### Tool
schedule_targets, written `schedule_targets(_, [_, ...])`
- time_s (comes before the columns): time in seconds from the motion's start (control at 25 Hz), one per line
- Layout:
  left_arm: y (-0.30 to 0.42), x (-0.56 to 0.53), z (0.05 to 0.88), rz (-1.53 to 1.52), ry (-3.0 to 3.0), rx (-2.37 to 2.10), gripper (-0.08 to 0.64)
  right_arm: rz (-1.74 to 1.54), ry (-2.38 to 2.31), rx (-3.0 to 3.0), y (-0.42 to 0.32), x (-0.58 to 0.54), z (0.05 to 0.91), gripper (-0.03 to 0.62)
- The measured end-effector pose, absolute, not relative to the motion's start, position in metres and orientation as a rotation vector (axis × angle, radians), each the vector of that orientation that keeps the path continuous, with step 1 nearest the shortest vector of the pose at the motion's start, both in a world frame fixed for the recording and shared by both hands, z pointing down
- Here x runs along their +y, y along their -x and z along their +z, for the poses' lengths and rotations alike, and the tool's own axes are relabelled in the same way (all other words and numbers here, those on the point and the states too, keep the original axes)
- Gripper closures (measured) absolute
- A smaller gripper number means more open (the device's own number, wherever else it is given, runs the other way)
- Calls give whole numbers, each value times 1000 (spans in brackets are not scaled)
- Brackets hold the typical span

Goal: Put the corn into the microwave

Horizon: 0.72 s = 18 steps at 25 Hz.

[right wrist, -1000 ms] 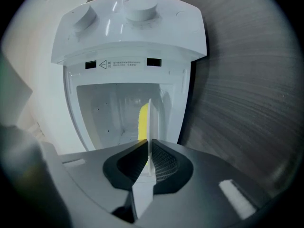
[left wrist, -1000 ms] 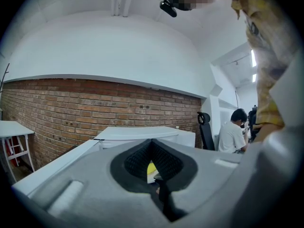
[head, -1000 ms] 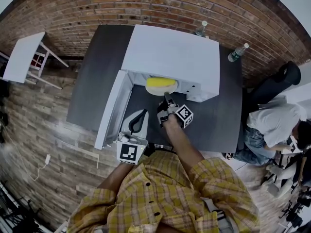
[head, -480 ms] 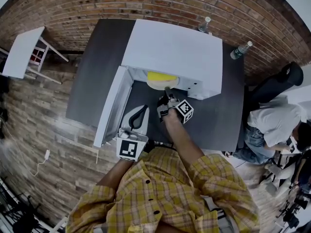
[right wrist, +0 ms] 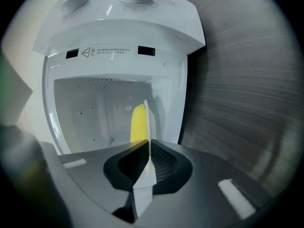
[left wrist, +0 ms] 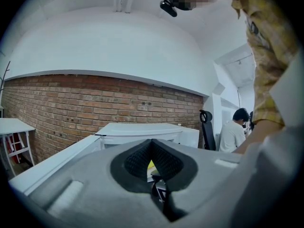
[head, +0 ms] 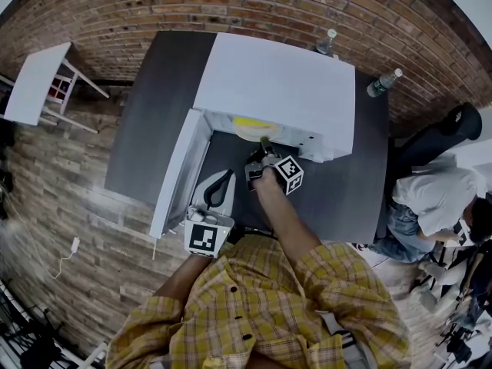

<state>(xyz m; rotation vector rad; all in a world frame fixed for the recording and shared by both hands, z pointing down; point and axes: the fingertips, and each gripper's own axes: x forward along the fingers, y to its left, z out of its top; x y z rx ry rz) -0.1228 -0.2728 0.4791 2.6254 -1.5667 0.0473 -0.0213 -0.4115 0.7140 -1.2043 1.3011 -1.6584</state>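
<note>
Brick everywhere in this room: red brick wall [head: 254,6] at the back, and the floor [head: 69,206] has a paler brick-like pattern too. Dark grey table [head: 146,129] stands against that wall with a big white microwave [head: 277,83] on it, door [head: 181,167] swung wide open to the left. Couple of water bottles [head: 384,81] sit on the table's far right side near the wall. A small white side table [head: 34,83] is off to the left, and somebody in a white shirt [head: 434,194] sits over on the right.

Corn [head: 252,121] is a bright yellow cob lying on a pale plate [head: 254,134], and it's inside the microwave's opening. Right gripper [head: 265,142] is clamped on the plate's near rim. Its jaws have just been squeezing in a bit more, with the rim pinched thin between the pads. Left gripper [head: 223,181] hangs beside the open door near the table's front edge, jaws pressed together on nothing.
</note>
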Motion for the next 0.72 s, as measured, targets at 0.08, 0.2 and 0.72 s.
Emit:
schedule_targets(0.08, [124, -275, 480, 43, -2622, -1569, 561, -1650, 1223, 1285, 21, -414, 715, 572])
schedule_targets(0.2, [125, -278, 482, 48, -2615, -1570, 560, -1683, 1251, 1249, 24, -414, 721, 550])
schedule_targets(0.72, [129, -278, 488, 66, -2592, -1563, 560, -1762, 1243, 1267, 33, -406, 731, 440])
